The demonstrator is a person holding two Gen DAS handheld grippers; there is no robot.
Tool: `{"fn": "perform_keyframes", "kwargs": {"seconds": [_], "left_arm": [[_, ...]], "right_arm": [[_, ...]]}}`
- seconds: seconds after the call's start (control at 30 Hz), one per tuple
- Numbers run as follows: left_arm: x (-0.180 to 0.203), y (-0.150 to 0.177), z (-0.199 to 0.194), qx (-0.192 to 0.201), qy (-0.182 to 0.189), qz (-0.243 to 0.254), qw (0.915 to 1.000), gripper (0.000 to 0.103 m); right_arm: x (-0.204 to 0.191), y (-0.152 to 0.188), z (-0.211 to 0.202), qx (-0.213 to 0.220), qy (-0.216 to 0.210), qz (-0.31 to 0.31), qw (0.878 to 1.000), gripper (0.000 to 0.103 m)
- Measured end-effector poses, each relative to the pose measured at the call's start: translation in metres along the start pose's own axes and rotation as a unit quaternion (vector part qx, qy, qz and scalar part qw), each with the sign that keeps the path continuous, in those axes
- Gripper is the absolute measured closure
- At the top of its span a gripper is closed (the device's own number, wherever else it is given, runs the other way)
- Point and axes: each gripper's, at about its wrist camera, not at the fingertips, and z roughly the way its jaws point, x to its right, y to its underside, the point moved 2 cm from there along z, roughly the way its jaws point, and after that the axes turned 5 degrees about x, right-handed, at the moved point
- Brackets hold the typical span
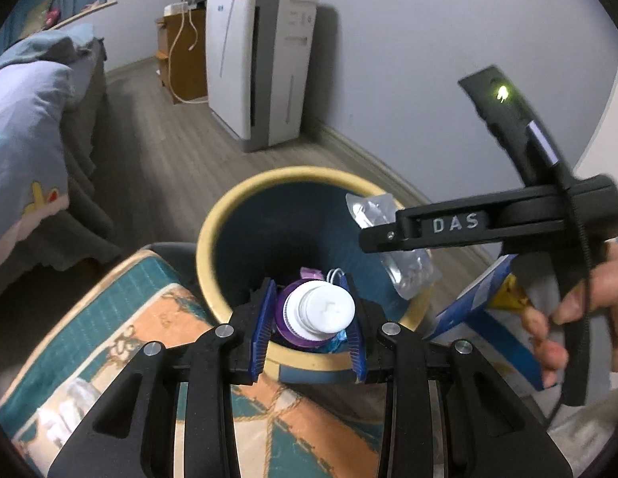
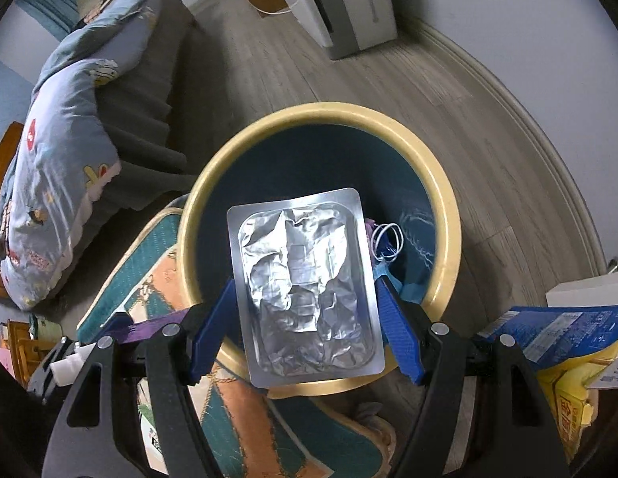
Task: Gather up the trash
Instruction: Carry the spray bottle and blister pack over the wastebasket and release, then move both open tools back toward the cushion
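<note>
A: Trash bin (image 2: 440, 199) first: yellow rim, dark blue inside, filling the centre of the right wrist view and the lower middle of the left wrist view. It stands on the wood floor (image 2: 448, 91) just beside a patterned mat (image 2: 157, 247).

B: And both pieces of trash are over it?

A: Yes. The right gripper (image 2: 305, 318) has its blue pads on the long edges of a silver foil blister tray (image 2: 305, 279), clamped across its width. The tray's long axis runs up the frame, away from the gripper, so its far end hangs over the bin's mouth while its near end overlaps the near rim.

B: The left one?

A: The left gripper (image 1: 309, 318) is closed on a purple bottle with a white cap (image 1: 320, 310), cap facing the camera, body pointing down into the bin. It sits at the near rim, lower centre of the left wrist view.

B: Which is nearer to dropping in?

A: I judge the bottle; it points straight into the opening. The tray may need nudging further over, or its near end could catch the rim.

B: Anything already inside?

A: A thin white wire coil (image 2: 386, 241) near the right wall, as far as I can see.
</note>
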Motion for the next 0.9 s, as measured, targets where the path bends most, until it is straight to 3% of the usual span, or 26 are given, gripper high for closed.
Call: {"fn": "perform_keyframes", "kwargs": {"seconds": [0.17, 0.47, 0.53, 0.73, 0.9], "left_arm": [[0.001, -0.001, 0.017, -0.004, 0.001, 0.0, 1.0, 0.068], [-0.005, -0.009, 0.011, 0.025, 0.001, -0.016, 0.9996, 0.067], [-0.007, -0.009, 0.009, 0.026, -0.004, -0.017, 0.9995, 0.054], [-0.016, -0.007, -0.005, 0.037, -0.024, -0.038, 0.9983, 0.017], [-0.028, -0.004, -0.032, 0.043, -0.056, -0.049, 0.9963, 0.01]], "right_arm": [[0.007, -0.004, -0.001, 0.014, -0.004, 0.007, 1.0, 0.033], [0.006, -0.019, -0.031, 0.103, -0.046, 0.021, 0.993, 0.031], [0.005, -0.02, -0.034, 0.108, -0.049, 0.022, 0.993, 0.013], [0.004, -0.022, -0.033, 0.1, -0.036, 0.024, 0.994, 0.006], [-0.004, -0.02, -0.037, 0.097, -0.026, 0.019, 0.995, 0.006]]}}
